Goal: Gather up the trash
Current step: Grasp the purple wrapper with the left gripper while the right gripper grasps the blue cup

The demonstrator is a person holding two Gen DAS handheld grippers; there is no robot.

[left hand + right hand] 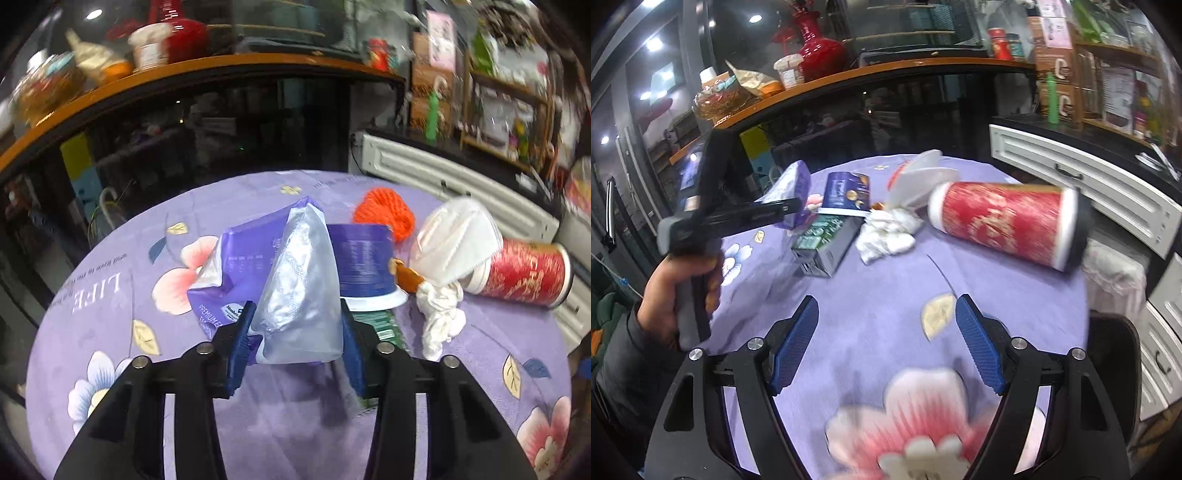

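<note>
The left gripper (pixel 295 328) clamps a crumpled purple-and-silver plastic pouch (pixel 295 280) over the floral lilac tablecloth (pixel 110 314). The right gripper (pixel 886 343) stands apart, empty. Far right lies a red cylindrical can (pixel 1008 221), white tissue (pixel 886 236) beside it.

The silvery bag (pixel 299 288) hides most of the green box (pixel 384 328) and part of the purple cup (pixel 364 258) near the table's far edge. The shelf (pixel 207 70) clutter is smeared. The pink flower print (pixel 916 417) blurs at the near edge.
</note>
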